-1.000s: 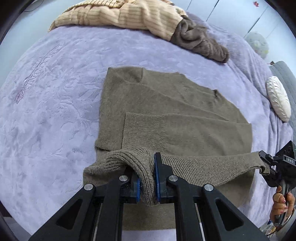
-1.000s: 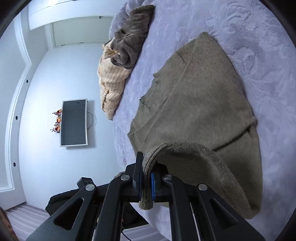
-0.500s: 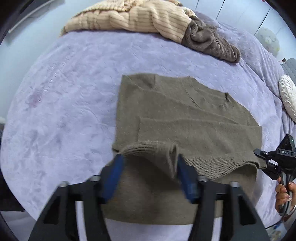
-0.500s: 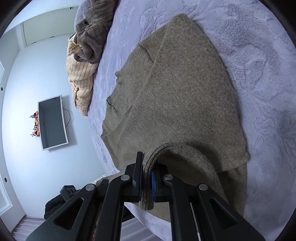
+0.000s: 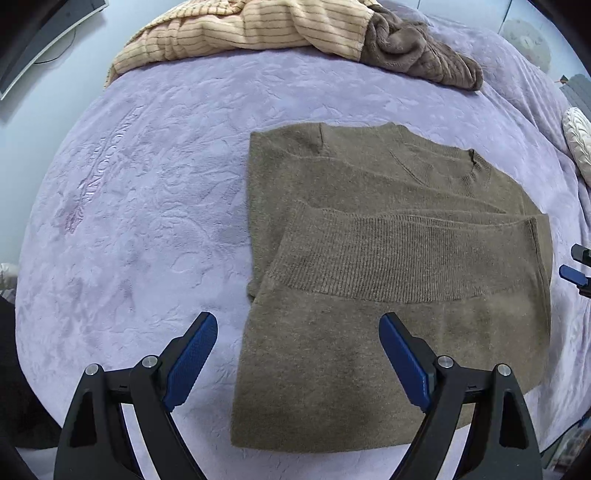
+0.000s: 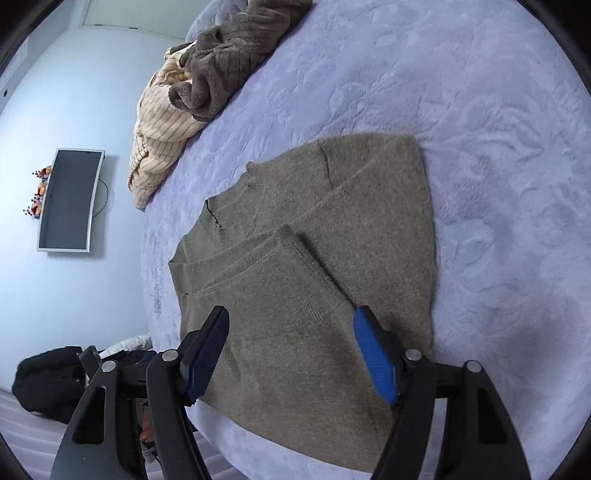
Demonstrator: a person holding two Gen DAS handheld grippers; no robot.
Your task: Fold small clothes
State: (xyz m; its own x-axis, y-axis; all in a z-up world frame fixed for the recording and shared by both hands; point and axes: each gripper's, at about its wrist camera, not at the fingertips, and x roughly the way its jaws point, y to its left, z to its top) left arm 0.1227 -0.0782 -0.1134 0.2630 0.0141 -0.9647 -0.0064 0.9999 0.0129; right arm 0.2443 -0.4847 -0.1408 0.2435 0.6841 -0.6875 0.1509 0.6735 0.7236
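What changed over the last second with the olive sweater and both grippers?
Both grippers let go: the left gripper and the right gripper have just opened their jaws, and the hem that they held up now lies flat, folded up across the olive sweater. Unchanged: the sweater's place on the purple blanket, and the striped garment and brown garment beyond.

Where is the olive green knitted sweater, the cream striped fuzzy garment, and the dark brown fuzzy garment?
Olive green knitted sweater (image 5: 388,362): left wrist view, on its folded-up lower body.
Cream striped fuzzy garment (image 5: 258,29): left wrist view, on its middle, at the bed's far edge.
Dark brown fuzzy garment (image 6: 221,55): right wrist view, on its crumpled middle.
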